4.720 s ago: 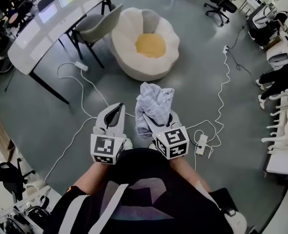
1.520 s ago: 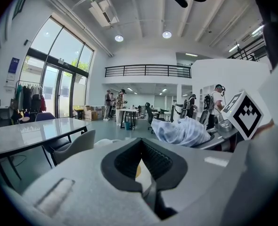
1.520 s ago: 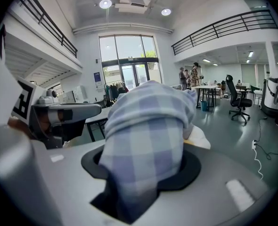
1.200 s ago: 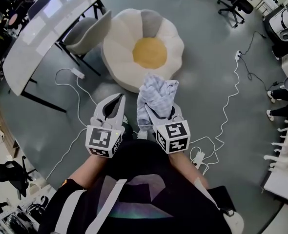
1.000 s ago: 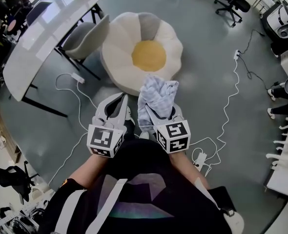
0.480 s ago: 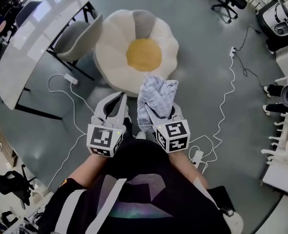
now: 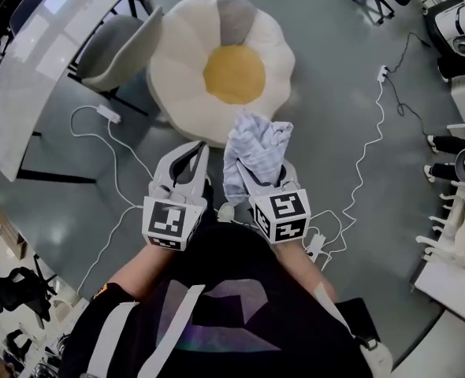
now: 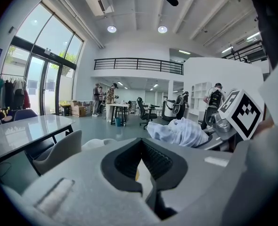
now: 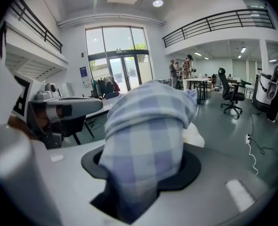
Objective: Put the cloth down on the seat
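Holds the checked cloth (image 7: 258,142) bunched between the part-open fingers of the right gripper (image 7: 254,176), center frame, just below the flower-shaped seat (image 7: 187,69). Holds the left gripper (image 7: 195,156) closed, empty. Probably light, soft, limp; best gripped at the bunched middle.

The flower-shaped seat (image 7: 177,69) now lies much nearer the left gripper (image 7: 193,154) and right gripper (image 7: 258,176) than before. In the head view, the cloth (image 7: 256,142) now overlaps the seat's near rim; earlier, bare floor (image 7: 335,172) separated them.
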